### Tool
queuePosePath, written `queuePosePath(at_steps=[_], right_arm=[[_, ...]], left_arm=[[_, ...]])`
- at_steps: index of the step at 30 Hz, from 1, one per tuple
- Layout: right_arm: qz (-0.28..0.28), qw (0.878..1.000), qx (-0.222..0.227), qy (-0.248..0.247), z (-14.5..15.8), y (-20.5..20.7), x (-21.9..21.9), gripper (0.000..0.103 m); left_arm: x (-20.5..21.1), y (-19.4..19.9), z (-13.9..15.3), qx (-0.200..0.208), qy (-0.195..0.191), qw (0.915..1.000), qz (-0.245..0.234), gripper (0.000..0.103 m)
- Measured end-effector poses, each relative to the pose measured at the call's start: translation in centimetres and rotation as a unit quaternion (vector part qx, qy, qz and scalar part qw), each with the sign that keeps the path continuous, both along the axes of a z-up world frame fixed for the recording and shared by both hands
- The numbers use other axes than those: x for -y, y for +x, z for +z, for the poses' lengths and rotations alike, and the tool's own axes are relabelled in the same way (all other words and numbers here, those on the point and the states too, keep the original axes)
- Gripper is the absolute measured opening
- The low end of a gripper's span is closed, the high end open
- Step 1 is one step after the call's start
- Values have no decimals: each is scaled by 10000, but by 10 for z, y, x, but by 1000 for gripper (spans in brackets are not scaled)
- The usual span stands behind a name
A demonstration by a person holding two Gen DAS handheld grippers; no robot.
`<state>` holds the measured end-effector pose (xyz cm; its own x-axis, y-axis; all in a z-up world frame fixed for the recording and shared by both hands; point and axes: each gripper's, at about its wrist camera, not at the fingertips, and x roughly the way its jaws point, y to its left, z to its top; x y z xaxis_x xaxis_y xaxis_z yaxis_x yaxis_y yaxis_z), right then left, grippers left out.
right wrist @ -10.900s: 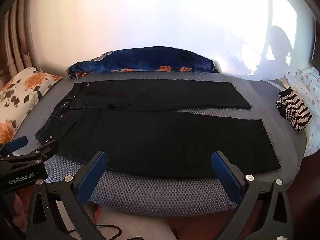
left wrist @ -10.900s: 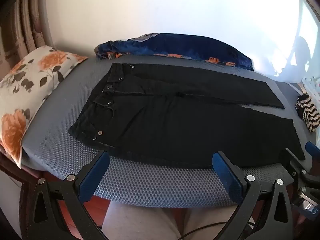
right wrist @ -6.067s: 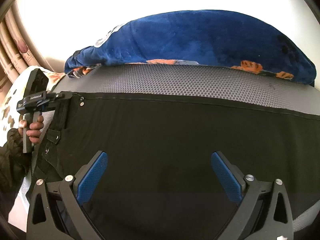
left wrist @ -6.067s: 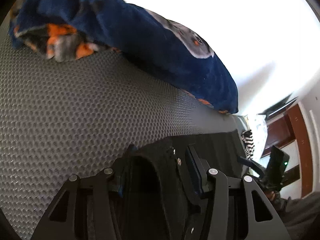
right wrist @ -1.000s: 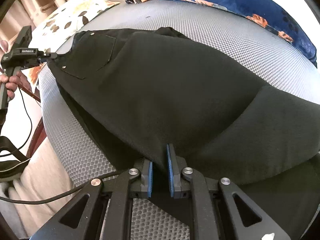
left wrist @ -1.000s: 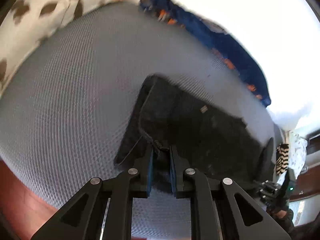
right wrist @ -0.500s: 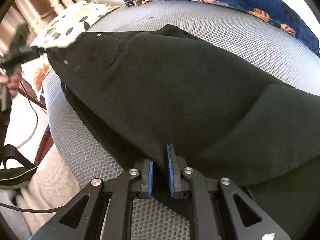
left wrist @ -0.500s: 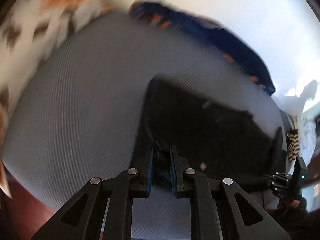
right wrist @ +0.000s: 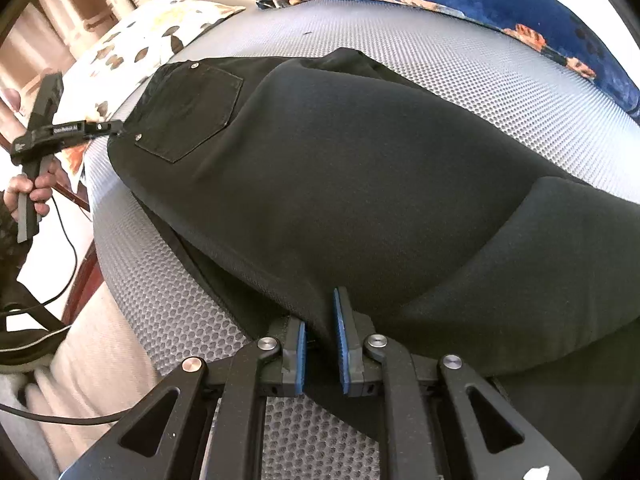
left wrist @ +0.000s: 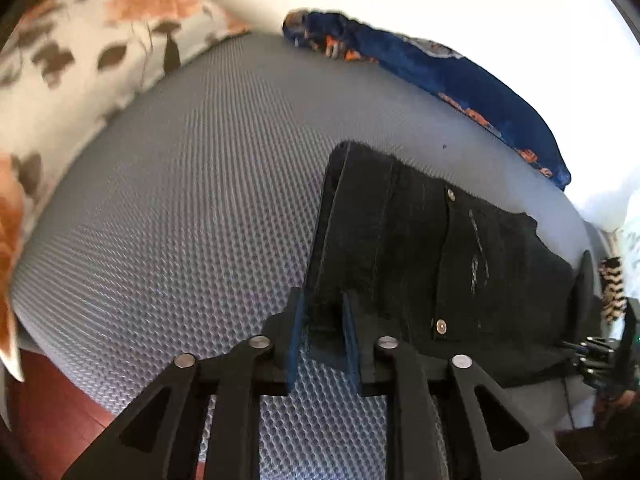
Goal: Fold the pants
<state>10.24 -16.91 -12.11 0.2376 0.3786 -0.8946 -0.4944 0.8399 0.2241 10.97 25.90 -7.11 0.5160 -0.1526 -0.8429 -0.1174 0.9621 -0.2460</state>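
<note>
Both tongs at pants (right wrist: 360, 168); left tongs (left wrist: 325, 334) now opening, previously clamped.

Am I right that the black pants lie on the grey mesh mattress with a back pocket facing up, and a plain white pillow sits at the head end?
Not quite: the pillow is floral, with orange and brown flowers, as the right wrist view shows. The black pants do lie on the grey mesh mattress, back pocket up.

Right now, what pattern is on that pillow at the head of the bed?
White with orange flowers and dark brown leaves; the pillow shows sharpest in the right wrist view.
</note>
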Motion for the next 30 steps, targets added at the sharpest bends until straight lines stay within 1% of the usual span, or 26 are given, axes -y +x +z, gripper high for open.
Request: queuePosePath(at_steps=[1,2,4,6,7,8,10,11,13,15,18,22,25,27,30], right_arm=[[2,10000,19,-27,0,0,-1,14],[-7,10000,16,-35,0,-1,-1,14],[-11,10000,-9,0,1,0,-1,18],[-22,10000,-45,58,2,1,1,23],[-32,10000,-39,39,3,1,1,27],[-37,10000,-36,24,4,0,1,34],[-42,9999,-23,88,11,-3,4,41],[-38,9999,12,128,16,-4,7,42],[-97,9996,140,245,30,-9,14,45],[-213,9986,236,428,44,-14,26,45],[-536,9956,374,668,64,-20,53,45],[-1279,9859,400,999,77,-27,109,45],[-1921,9726,317,1268,78,-33,156,47],[-2378,9596,219,1489,76,-34,188,47],[-2852,9437,124,1672,69,-34,226,47]], left_arm=[[2,-2,4,84,76,9999,18,32],[3,-2,7,142,125,9998,14,44],[7,-4,17,256,341,9990,117,56],[12,-9,28,528,638,9964,200,57],[15,-11,34,655,724,9950,226,57],[17,-14,41,774,813,9935,209,57],[31,-23,59,1120,1009,9886,43,58],[42,-26,66,1269,1111,9856,-104,62],[70,-32,80,1493,1272,9793,-498,66],[104,-38,86,1680,1340,9712,-1026,68],[155,-41,82,1731,1239,9601,-1814,68],[219,-43,61,1544,1066,9469,-2612,68],[262,-46,45,1423,1006,9351,-3086,68],[288,-50,37,1333,957,9287,-3325,68],[319,-53,27,1197,910,9228,-3546,68]])
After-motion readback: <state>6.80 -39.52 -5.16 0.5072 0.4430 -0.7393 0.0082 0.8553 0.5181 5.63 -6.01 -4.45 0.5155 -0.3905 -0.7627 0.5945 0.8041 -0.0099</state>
